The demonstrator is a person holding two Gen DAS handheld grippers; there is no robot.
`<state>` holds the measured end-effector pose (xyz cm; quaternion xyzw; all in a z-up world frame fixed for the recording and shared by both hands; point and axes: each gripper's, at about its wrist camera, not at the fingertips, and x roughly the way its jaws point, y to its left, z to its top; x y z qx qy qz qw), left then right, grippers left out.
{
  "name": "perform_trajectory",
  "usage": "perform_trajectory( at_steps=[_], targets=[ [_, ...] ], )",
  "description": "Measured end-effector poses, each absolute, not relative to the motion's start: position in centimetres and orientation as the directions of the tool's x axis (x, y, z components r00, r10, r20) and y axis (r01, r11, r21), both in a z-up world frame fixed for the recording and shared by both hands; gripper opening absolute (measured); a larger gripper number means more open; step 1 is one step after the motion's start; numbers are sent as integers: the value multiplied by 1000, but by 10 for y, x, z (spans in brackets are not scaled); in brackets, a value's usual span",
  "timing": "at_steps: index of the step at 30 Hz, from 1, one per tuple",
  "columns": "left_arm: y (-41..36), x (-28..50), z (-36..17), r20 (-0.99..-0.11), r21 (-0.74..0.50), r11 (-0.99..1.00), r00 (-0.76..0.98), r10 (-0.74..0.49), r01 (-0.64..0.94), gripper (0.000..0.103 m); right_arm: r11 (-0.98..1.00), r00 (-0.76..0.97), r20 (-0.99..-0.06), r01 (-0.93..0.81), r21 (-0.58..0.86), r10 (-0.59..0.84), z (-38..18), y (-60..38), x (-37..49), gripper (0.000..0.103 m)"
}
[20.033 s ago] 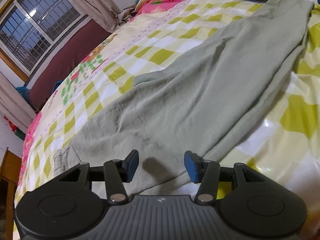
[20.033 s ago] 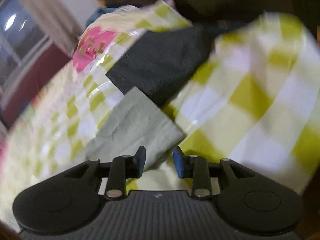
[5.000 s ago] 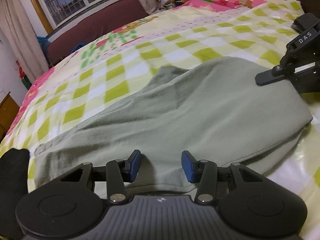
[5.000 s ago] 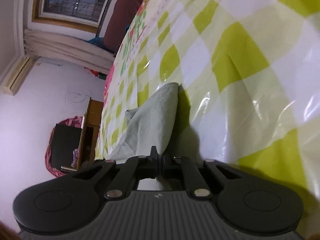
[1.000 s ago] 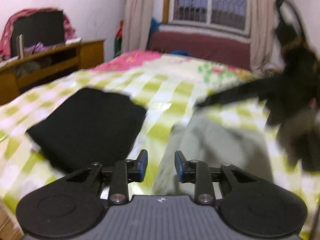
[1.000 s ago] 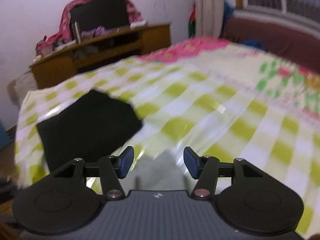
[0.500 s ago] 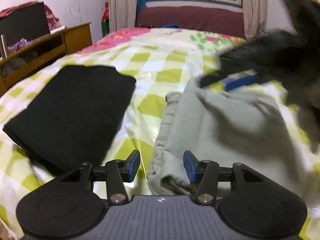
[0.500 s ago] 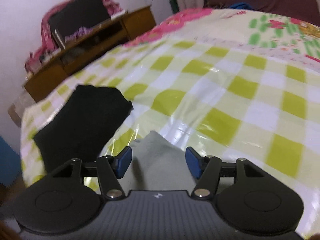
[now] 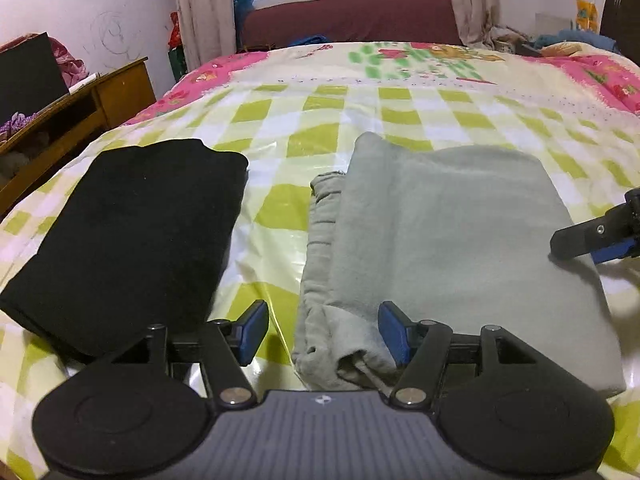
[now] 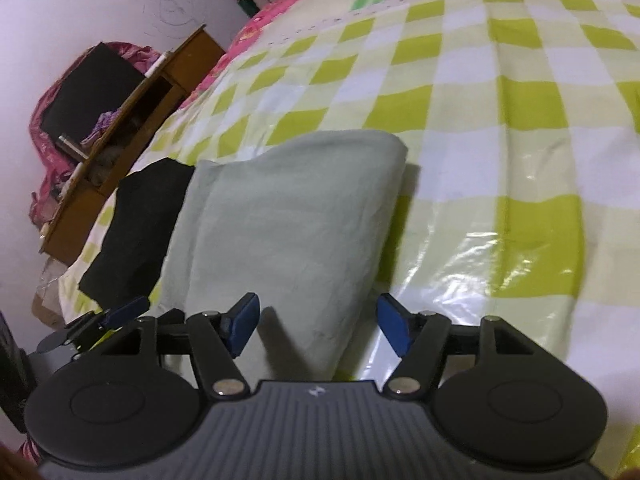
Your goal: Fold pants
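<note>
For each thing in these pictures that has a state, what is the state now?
grey-green pants: folded, lying flat on the bed.
black garment: folded, lying left of the pants, apart from them.
left gripper: open, just been opening, gripping nothing.
right gripper: open, just been opening, gripping nothing.

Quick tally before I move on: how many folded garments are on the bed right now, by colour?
Grey-green folded pants: 1
Black folded garment: 1
Total: 2, side by side on the checked bedspread, with a gap between them.

bare checked bedspread (image 9: 276, 216) between black garment (image 9: 132, 224) and folded pants (image 9: 448, 232)
</note>
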<state>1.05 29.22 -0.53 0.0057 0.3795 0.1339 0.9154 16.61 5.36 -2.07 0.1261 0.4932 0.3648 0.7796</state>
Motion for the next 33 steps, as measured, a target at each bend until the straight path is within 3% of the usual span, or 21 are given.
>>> perform_trajectory(
  at_steps=[4, 10, 14, 17, 20, 22, 24, 27, 31, 33],
  targets=[
    [289, 12, 5, -667, 120, 964, 700, 254, -235, 75, 679, 235, -654, -436, 590, 719, -28, 55, 166, 68],
    [294, 31, -8, -705, 116, 969, 669, 235, -218, 76, 647, 228, -617, -430, 630, 753, -30, 55, 165, 69],
    [299, 37, -10, -709, 124, 967, 662, 244, -223, 87, 635, 221, -605, -420, 648, 765, -38, 54, 169, 70],
    [301, 43, -14, -727, 112, 971, 649, 225, -211, 90, 617, 220, -586, -426, 662, 780, -40, 61, 170, 78],
    [304, 50, -16, -731, 104, 973, 647, 217, -208, 94, 631, 229, -599, -441, 638, 767, -41, 73, 171, 79],
    [304, 51, -11, -735, 75, 978, 652, 187, -197, 89, 626, 228, -597, -452, 636, 770, -36, 72, 169, 77],
    [301, 47, -9, -738, 45, 986, 660, 139, -158, 81, 615, 214, -592, -458, 642, 777, -34, 67, 166, 66],
    [295, 39, -10, -724, 42, 991, 680, 118, -127, 75, 612, 199, -596, -457, 646, 778, -35, 60, 163, 57],
    [297, 42, -14, -727, 38, 993, 679, 104, -111, 76, 609, 190, -594, -444, 658, 781, -44, 59, 167, 58],
    [300, 48, -16, -737, 28, 994, 669, 93, -108, 79, 596, 182, -582, -429, 678, 793, -47, 62, 171, 67]
  ],
)
